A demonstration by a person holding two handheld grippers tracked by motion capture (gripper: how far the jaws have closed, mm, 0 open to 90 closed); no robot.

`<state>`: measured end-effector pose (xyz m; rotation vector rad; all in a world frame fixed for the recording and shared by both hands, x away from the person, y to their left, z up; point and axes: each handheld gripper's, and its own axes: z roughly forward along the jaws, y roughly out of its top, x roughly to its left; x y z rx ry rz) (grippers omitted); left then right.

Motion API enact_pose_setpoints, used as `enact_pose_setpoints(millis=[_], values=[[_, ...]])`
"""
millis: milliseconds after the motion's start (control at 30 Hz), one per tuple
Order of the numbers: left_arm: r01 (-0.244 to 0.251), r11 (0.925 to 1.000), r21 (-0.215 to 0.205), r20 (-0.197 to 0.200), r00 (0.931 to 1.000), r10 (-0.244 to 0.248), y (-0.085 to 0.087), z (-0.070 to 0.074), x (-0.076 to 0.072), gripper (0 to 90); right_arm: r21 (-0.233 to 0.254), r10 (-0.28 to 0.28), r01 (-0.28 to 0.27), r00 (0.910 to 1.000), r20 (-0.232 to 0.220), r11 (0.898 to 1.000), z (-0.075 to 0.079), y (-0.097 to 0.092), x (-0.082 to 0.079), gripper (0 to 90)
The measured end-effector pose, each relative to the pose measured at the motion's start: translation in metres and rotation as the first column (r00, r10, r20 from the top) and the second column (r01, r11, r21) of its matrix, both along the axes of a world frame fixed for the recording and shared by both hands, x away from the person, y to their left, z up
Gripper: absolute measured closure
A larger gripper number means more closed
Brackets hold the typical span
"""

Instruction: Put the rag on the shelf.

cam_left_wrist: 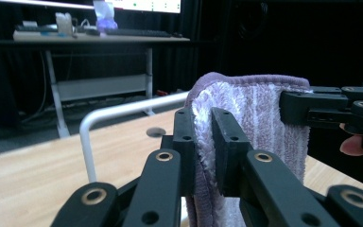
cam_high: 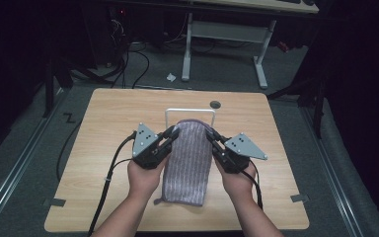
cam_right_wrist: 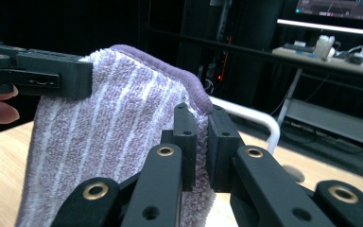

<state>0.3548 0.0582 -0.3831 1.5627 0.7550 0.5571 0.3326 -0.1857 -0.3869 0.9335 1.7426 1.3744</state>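
A purple striped towel (cam_high: pixel 189 159) lies lengthwise on the wooden table (cam_high: pixel 108 123), its far end raised beside a white wire rack (cam_high: pixel 190 111). My left gripper (cam_high: pixel 172 132) is shut on the towel's far left corner (cam_left_wrist: pixel 203 123). On the opposite corner (cam_right_wrist: pixel 199 118) my right gripper (cam_high: pixel 210 134) is shut too. In the left gripper view the other gripper's jaws (cam_left_wrist: pixel 312 108) clamp the towel's right edge, and the towel (cam_left_wrist: pixel 260 118) hangs between both. The towel (cam_right_wrist: pixel 113 127) drapes down toward the table in the right gripper view.
A dark round hole (cam_high: pixel 215 104) sits in the table behind the rack. A white-legged desk (cam_high: pixel 224 34) stands on the floor beyond the table. Bare wood lies left and right of the towel.
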Motion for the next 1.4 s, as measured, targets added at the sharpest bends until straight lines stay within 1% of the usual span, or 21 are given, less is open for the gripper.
enact_pose_setpoints(millis=[67, 133, 267, 333, 433, 533, 667, 800, 900, 933, 967, 1000, 1033, 1100, 1167, 1300, 1367, 1400], values=[[-0.001, 1.0, 0.002, 0.021, 0.9998, 0.001, 0.001, 0.008, 0.002, 81.0, 0.003, 0.0, 0.0, 0.9999, 0.015, 1.0, 0.008, 0.0, 0.001, 84.4], [0.004, 1.0, -0.004, 0.034, 0.9994, -0.003, 0.0, 0.014, 0.005, 81.0, 0.008, -0.001, 0.001, 0.9996, 0.027, 1.0, 0.015, 0.0, 0.003, 84.4], [0.0, 0.9999, 0.013, 0.059, 0.9983, -0.001, -0.001, 0.024, 0.012, 81.0, 0.013, -0.006, 0.005, 0.9987, 0.051, 1.0, 0.03, -0.001, 0.009, 84.4], [-0.002, 0.9998, 0.017, 0.063, 0.998, 0.001, -0.002, 0.028, 0.017, 81.0, 0.02, -0.009, 0.008, 0.9985, 0.055, 1.0, 0.034, -0.002, 0.013, 84.4], [-0.007, 0.9992, 0.04, 0.064, 0.9979, 0.004, -0.004, 0.031, 0.026, 81.0, 0.03, -0.017, 0.016, 0.9983, 0.056, 0.999, 0.041, -0.004, 0.021, 84.4], [-0.01, 0.9986, 0.051, 0.062, 0.9981, 0.006, -0.005, 0.034, 0.035, 81.0, 0.044, -0.029, 0.026, 0.9983, 0.051, 0.999, 0.046, -0.008, 0.029, 84.4], [-0.02, 0.9971, 0.073, 0.072, 0.9973, 0.015, -0.009, 0.037, 0.046, 80.9, 0.056, -0.04, 0.037, 0.9984, 0.041, 0.998, 0.051, -0.012, 0.042, 84.4], [-0.034, 0.9972, 0.066, 0.076, 0.9967, 0.029, -0.009, 0.041, 0.061, 80.8, 0.061, -0.047, 0.044, 0.998, 0.044, 0.997, 0.054, -0.012, 0.054, 84.4], [-0.047, 0.9969, 0.064, 0.098, 0.9944, 0.04, -0.009, 0.045, 0.07, 80.8, 0.07, -0.048, 0.045, 0.9976, 0.05, 0.997, 0.057, -0.01, 0.065, 84.4], [-0.052, 0.9959, 0.075, 0.104, 0.9937, 0.044, -0.009, 0.046, 0.074, 80.8, 0.068, -0.048, 0.045, 0.9976, 0.049, 0.997, 0.057, -0.01, 0.069, 84.4], [-0.058, 0.9955, 0.074, 0.109, 0.9928, 0.05, -0.009, 0.047, 0.079, 80.7, 0.071, -0.048, 0.044, 0.9977, 0.049, 0.997, 0.058, -0.01, 0.073, 84.4], [-0.06, 0.9952, 0.077, 0.109, 0.9927, 0.051, -0.008, 0.048, 0.081, 80.7, 0.082, -0.047, 0.044, 0.998, 0.042, 0.996, 0.059, -0.009, 0.078, 84.4], [-0.063, 0.9947, 0.082, 0.106, 0.9929, 0.054, -0.008, 0.049, 0.086, 80.7, 0.083, -0.047, 0.043, 0.998, 0.043, 0.996, 0.059, -0.009, 0.081, 84.4], [-0.068, 0.9945, 0.079, 0.105, 0.9927, 0.059, -0.008, 0.049, 0.095, 80.5, 0.09, -0.045, 0.042, 0.9982, 0.039, 0.995, 0.06, -0.008, 0.09, 84.4], [-0.072, 0.995, 0.07, 0.089, 0.9939, 0.065, -0.007, 0.047, 0.105, 80.5, 0.09, -0.046, 0.043, 0.9984, 0.032, 0.995, 0.059, -0.007, 0.101, 84.4], [-0.084, 0.9945, 0.063, 0.063, 0.9948, 0.08, -0.005, 0.044, 0.122, 80.2, 0.082, -0.047, 0.046, 0.9989, 0.006, 0.996, 0.057, -0.008, 0.123, 84.3], [-0.087, 0.9933, 0.076, 0.065, 0.9945, 0.082, -0.007, 0.045, 0.131, 80.1, 0.078, -0.047, 0.048, 0.9989, -0.004, 0.996, 0.057, -0.008, 0.134, 84.3], [-0.087, 0.9931, 0.079, 0.065, 0.9945, 0.082, -0.007, 0.045, 0.133, 80.1, 0.065, -0.052, 0.053, 0.9986, -0.007, 0.996, 0.058, -0.008, 0.139, 84.3]])
